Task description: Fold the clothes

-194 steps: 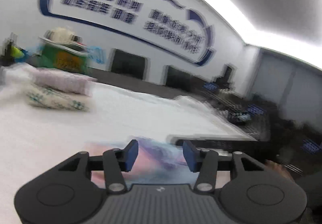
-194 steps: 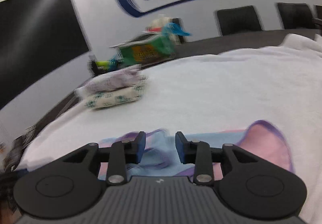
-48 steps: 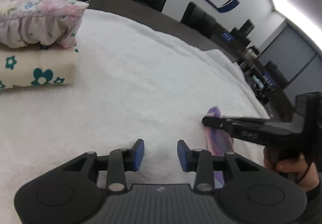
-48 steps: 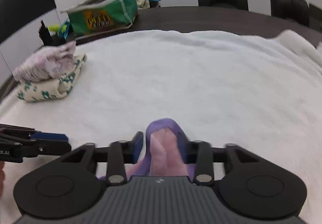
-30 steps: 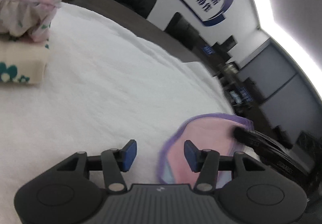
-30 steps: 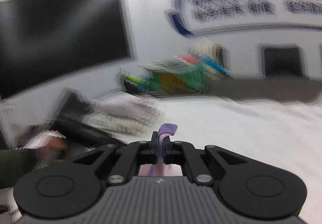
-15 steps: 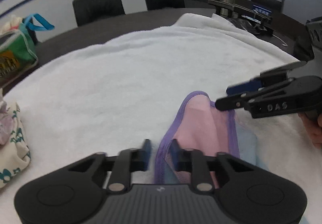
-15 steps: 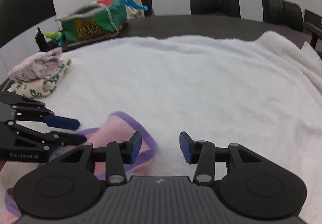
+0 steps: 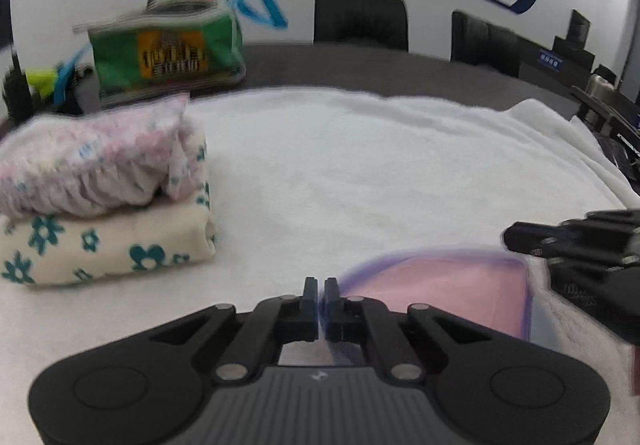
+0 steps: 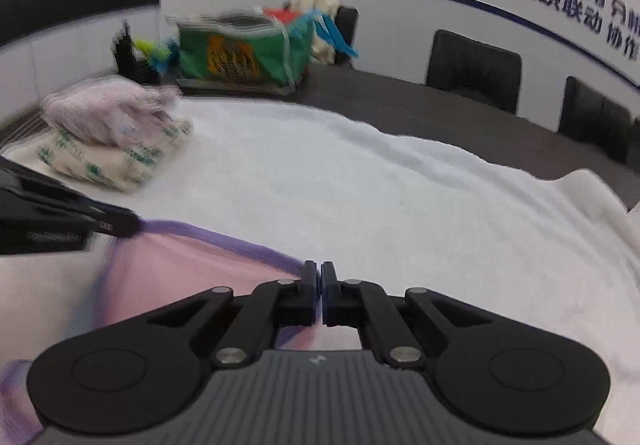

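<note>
Both grippers are pinched down now on the same pink garment (image 9: 440, 287), a thin, smooth piece edged with a purple binding that curves round its corner. The left gripper (image 9: 319, 291) has its blue-tipped fingers squeezed together on the near left edge of the cloth. The right gripper (image 10: 319, 277) has just snapped closed, and its narrow black fingers nip the purple hem where it runs down toward the camera. The garment lies low over a fluffy white towel (image 9: 360, 173) that covers the dark table (image 10: 440, 117), soft and nubbly, rumpled into ridges at its far edge. Off to the left sits a stack of folded clothes (image 9: 100, 201): a cream piece printed with teal flowers underneath, a crinkly pale pink floral one on top. Behind it stands a shiny green bag (image 9: 168, 53) stuffed full, with blue handles. Black padded chairs (image 10: 474, 71) line the wall, blurred.
</note>
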Demonstrator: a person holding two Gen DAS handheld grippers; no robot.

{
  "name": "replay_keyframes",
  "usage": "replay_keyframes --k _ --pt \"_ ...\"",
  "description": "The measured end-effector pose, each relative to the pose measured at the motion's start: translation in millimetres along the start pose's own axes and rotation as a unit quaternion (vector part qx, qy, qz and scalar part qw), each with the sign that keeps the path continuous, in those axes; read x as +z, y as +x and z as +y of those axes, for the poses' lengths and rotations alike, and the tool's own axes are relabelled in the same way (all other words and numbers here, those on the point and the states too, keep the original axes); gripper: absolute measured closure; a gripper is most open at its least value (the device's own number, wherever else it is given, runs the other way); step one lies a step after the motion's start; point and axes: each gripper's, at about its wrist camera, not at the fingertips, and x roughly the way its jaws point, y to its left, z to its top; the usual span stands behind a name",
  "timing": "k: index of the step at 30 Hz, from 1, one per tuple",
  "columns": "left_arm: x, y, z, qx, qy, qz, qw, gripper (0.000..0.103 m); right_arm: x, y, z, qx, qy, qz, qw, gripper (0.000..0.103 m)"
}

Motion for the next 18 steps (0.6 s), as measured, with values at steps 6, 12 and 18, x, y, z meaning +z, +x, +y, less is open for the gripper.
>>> replay_keyframes --k 6,12,18 --pt "-12 -54 59 -0.057 -0.046 -0.029 0.9969 0.069 -1 -11 1 -0.003 0.007 -0.005 1.000 0.064" --pt "-63 -97 62 -0.144 -0.055 -0.015 0.9880 0.067 3 -48 34 0.149 -0.028 -0.024 0.988 0.064" --pt "-127 -116 20 -0.177 -0.009 -0.004 0.9842 0.066 4 -2 80 0.201 -0.047 0.031 0.978 0.075"
